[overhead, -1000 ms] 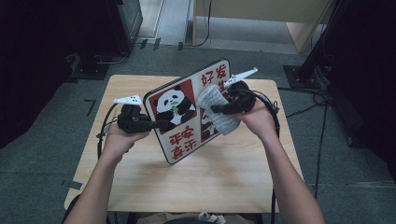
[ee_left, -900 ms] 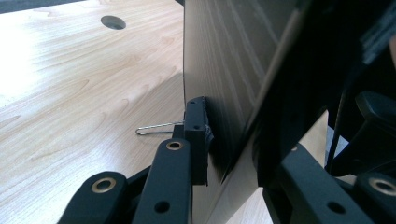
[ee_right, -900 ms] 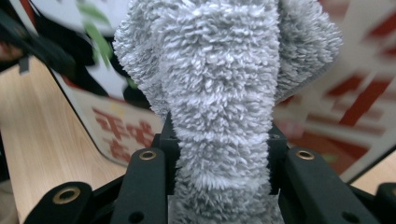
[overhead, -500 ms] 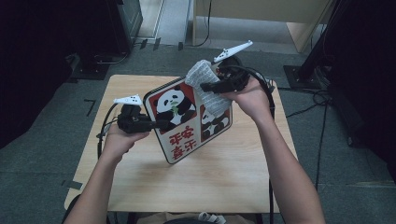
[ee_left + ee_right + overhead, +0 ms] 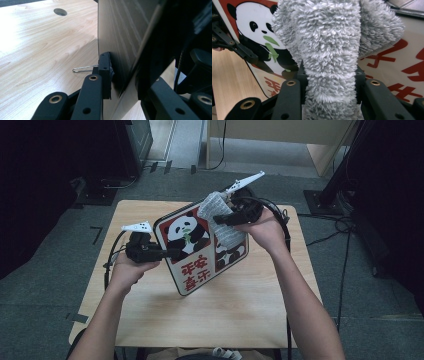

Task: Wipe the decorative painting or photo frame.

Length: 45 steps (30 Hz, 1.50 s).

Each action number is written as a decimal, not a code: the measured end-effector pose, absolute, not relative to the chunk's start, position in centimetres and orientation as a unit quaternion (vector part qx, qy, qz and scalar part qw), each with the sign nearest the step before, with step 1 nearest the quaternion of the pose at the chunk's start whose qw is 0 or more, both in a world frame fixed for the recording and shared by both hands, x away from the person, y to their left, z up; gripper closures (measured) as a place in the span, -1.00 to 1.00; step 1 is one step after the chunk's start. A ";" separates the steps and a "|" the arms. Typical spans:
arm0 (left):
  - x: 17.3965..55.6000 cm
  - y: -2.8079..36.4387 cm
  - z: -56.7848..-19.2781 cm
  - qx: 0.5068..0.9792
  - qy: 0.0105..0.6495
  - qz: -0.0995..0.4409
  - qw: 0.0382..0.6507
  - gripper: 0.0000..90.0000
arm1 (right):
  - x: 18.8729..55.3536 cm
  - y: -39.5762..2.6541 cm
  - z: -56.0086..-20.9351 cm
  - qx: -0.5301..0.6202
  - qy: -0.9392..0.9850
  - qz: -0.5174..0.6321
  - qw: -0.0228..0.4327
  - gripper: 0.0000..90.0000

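Note:
A sign board [image 5: 197, 262] printed with pandas and red characters stands tilted above the wooden table [image 5: 240, 310]. My left gripper [image 5: 172, 253] is shut on the board's left edge; in the left gripper view its pads [image 5: 105, 67] pinch the board [image 5: 120, 37] edge-on. My right gripper [image 5: 220, 220] is shut on a grey fluffy cloth [image 5: 222, 232] that lies against the board's upper right face. In the right gripper view the cloth [image 5: 329, 50] bulges between the jaws of my right gripper [image 5: 329, 82], in front of the panda board [image 5: 257, 30] and the left gripper [image 5: 232, 45].
The table has a round hole [image 5: 60, 11] near its far edge, and a thin wire loop [image 5: 83, 68] sticks out by the left jaw. Cables trail from both grippers. Dark stands and a grey floor surround the table.
My right gripper has lifted with the cloth, sliding it up the board's face toward the top right corner. The left gripper and the board have stayed put.

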<state>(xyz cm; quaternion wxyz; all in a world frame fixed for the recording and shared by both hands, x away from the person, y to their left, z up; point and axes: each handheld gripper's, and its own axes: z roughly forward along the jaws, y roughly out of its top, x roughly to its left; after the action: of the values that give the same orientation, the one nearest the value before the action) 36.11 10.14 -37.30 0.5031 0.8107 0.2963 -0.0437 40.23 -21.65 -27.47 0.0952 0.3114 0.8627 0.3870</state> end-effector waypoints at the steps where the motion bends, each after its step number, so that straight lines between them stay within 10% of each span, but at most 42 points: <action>1: 36.1 10.1 -37.3 0.811 0.296 -0.044 0.503 0.72 | 40.2 -21.7 -27.6 0.311 0.863 0.387 0.095 0.42; 45: 36.2 10.2 -37.3 0.810 0.297 -0.047 0.504 0.72 | 39.4 -22.6 -32.3 0.313 0.869 0.376 0.076 0.41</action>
<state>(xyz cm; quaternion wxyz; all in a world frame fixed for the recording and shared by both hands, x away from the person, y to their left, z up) 36.16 10.20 -37.34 0.5038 0.8098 0.2970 -0.0466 39.41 -22.62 -32.30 0.0757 0.3126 0.8688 0.3764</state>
